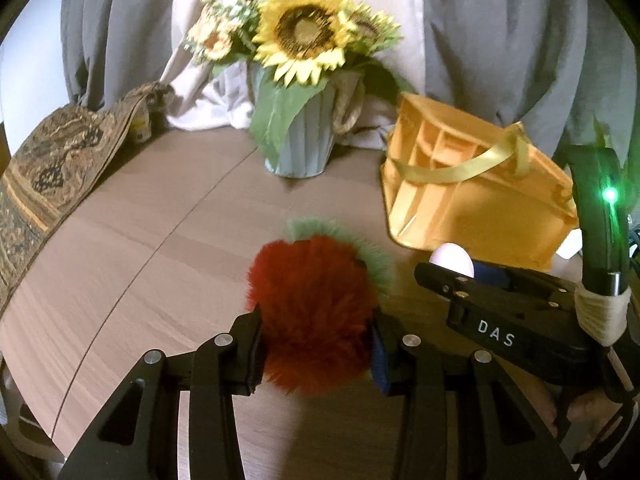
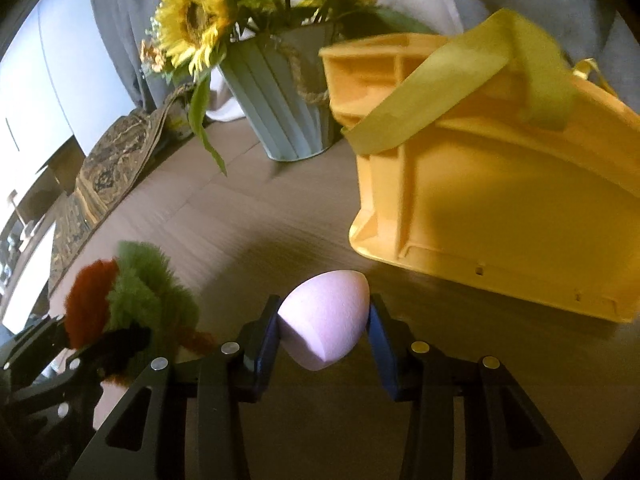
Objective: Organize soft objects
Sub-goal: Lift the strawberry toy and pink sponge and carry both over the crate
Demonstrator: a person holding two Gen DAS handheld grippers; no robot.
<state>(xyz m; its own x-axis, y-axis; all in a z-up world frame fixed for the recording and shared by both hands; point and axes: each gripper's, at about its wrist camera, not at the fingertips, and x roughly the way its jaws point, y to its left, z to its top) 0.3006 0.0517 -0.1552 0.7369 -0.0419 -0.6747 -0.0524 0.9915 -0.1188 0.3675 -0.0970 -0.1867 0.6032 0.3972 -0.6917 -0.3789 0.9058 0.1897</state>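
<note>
The brown desk (image 1: 140, 248) fills most of both views. The yellow organizer bag (image 1: 480, 200) stands at the right of the left view and fills the upper right of the right view. It has little rooms inside and a soft yellow handle (image 2: 440, 80) drooping across its top. A pot of sunflowers (image 1: 296, 136) stands behind, near the top middle.

I hold one soft thing in each hand. My left gripper (image 1: 316, 344) is closed on the fuzzy red and green ball (image 1: 312, 304). The ball bulges out above my fingers (image 1: 250, 344), in the lower middle of that view. My right gripper (image 2: 324, 340) is pinched on the pale purple sponge egg (image 2: 324, 320), low in the middle of its view, with the egg's round end poking past my fingers.

I think the step now is to carry both to the bag and drop them in. To do it well, I should squeeze just enough so nothing slips. I should come in from above and stay away from the handle. I should put one thing in at a time, each in its own little room.
</note>
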